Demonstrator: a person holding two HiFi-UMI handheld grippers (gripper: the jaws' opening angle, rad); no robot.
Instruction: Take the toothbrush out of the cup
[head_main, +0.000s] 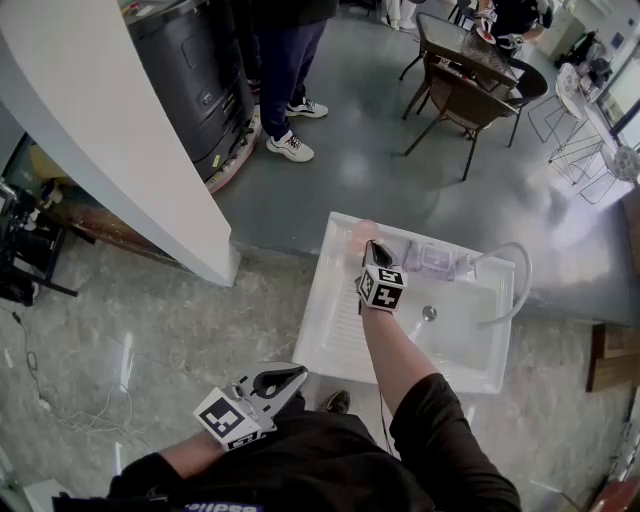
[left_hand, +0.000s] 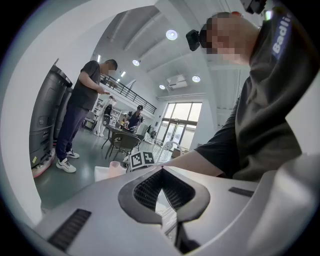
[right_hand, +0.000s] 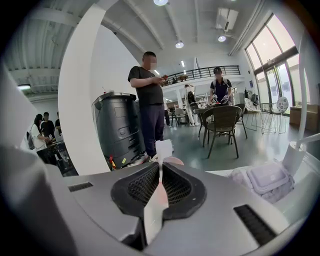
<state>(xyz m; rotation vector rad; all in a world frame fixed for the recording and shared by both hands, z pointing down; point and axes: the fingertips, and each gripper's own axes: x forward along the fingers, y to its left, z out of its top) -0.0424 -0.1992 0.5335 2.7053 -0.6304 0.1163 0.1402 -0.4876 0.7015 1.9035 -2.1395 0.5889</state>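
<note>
Clenched the right gripper (right_hand: 160, 167) on the toothbrush (right_hand: 156, 200), jaws flat against the thin handle, likely to stop it twisting. Left the bristle end poking up past the tips, with the pink cup (right_hand: 173, 161) just beyond them at the far left corner of the sink (head_main: 340, 330). Could not tell whether the handle's foot sat clear of the rim. Held the left gripper (head_main: 283, 380) low by the body, tips together on nothing, seemingly spare.

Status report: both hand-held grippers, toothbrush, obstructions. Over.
Right hand-held gripper shut on toothbrush. Left hand-held gripper shut, empty. Pink cup just beyond; nothing blocking.
</note>
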